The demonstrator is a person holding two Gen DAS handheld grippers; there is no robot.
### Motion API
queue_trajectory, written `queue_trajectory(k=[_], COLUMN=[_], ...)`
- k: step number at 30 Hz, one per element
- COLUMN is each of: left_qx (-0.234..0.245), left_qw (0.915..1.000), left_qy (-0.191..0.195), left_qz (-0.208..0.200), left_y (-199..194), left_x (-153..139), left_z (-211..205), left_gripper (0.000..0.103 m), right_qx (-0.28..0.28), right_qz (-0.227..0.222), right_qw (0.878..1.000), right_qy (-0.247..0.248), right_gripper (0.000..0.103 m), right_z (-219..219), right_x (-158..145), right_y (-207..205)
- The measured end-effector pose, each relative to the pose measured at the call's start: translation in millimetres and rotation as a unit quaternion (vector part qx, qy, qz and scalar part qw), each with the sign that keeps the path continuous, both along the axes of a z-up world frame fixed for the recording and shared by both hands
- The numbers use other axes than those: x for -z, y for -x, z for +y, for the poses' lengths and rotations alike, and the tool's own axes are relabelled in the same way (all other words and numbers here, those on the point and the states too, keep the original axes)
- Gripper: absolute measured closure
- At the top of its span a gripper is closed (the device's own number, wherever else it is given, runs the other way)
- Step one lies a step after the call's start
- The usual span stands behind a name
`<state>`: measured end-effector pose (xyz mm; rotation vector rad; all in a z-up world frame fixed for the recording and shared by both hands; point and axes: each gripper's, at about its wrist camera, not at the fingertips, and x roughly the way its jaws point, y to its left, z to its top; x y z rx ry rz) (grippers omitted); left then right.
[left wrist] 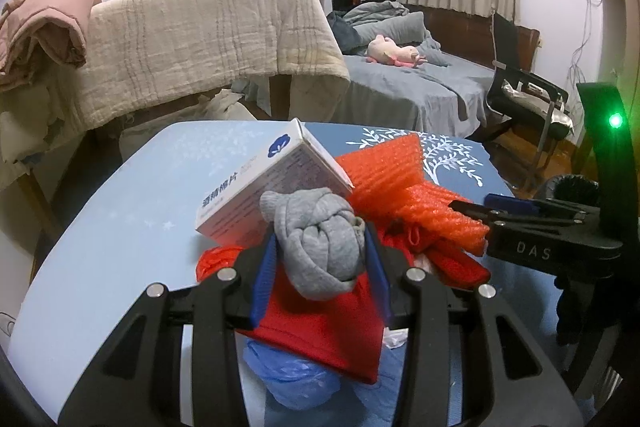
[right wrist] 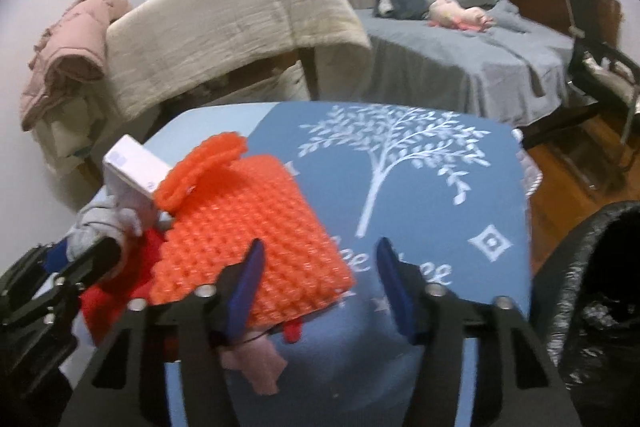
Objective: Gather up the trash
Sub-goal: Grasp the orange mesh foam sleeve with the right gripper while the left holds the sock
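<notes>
Here, one grey sock [left wrist: 320, 239] is sitting clamped in the left gripper [left wrist: 320, 259], over the red cloth [left wrist: 320, 327], with one box [left wrist: 272, 179] at eleven o'clock. The right gripper [right wrist: 320, 283] is hovering wide open, its left finger over one orange mesh [right wrist: 248, 227]; bin [right wrist: 600, 287] at three o'clock.

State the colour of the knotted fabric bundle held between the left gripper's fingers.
Grey; the knotted fabric bundle shows best in the left wrist view.
</notes>
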<state>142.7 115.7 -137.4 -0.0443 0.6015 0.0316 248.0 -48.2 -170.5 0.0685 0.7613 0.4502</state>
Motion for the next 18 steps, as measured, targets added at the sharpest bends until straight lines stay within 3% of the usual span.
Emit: queue_trajectory(k=[3,5,18], left_qx=[0.000,0.000,0.000], left_qw=[1.0000,1.0000,1.0000], left_qy=[0.001,0.001,-0.004], left_qz=[0.003,0.004,-0.006], left_y=[0,0,12], left_x=[2,1,-13], left_z=[-1,-1,-5], left_gripper=[0.063,0.063,0.063], right_qx=[-0.021,-0.038,-0.034], right_qz=[0.012,0.015,-0.026], right_qw=[1.000,0.999,0.998], right_qy=[-0.018,-0.026,-0.046], right_gripper=[0.080,0.086,0.088], right_z=[2,4,-15], right_x=[-2,-4,-41], right_y=[1,3,36])
